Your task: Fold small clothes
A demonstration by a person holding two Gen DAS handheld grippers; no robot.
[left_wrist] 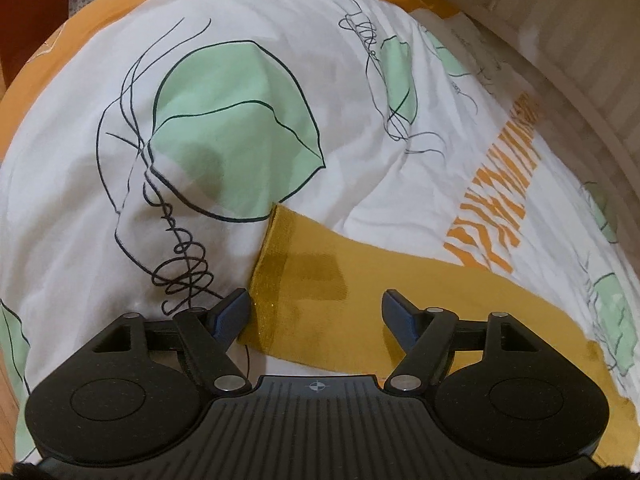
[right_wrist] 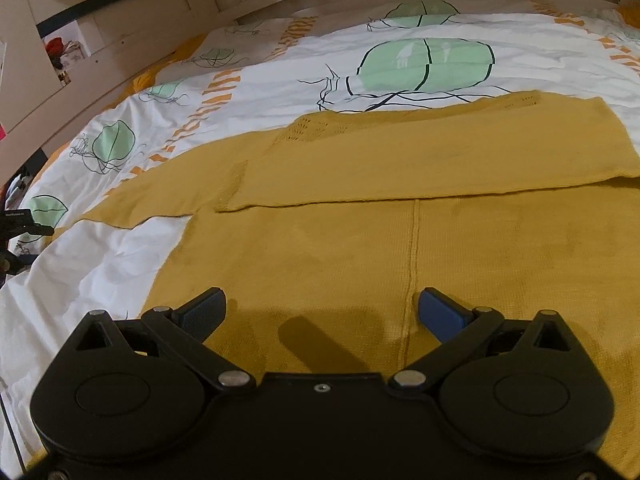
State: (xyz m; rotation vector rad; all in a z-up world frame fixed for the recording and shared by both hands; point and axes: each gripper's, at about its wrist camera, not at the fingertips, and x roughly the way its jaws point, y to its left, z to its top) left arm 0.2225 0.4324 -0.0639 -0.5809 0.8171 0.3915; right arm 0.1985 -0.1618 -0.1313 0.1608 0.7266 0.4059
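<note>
**Two open grippers over a mustard knit top on a bed**

A mustard-yellow knitted top (right_wrist: 400, 200) lies flat on a bed covered by a white duvet printed with green leaf shapes, black scribbled lines and orange stripes (right_wrist: 280, 76). In the right wrist view one part of the garment is folded across its upper body, forming a long straight edge, and a vertical seam runs down the fabric below. The garment's near and right-hand edges are cut off by the frame.

The right hand-held gripper (right_wrist: 322, 312) sits low over the lower part of the top, its blue-padded fingers spread wide apart with nothing between them; whether they touch the fabric is unclear.

In the left wrist view, the left hand-held gripper (left_wrist: 316, 314) is also spread apart and empty, positioned over the ribbed end of a mustard sleeve (left_wrist: 304, 276). The sleeve runs off to the right and is partly hidden behind the gripper body. A pale wooden bed frame (right_wrist: 120, 52) borders the far side.
</note>
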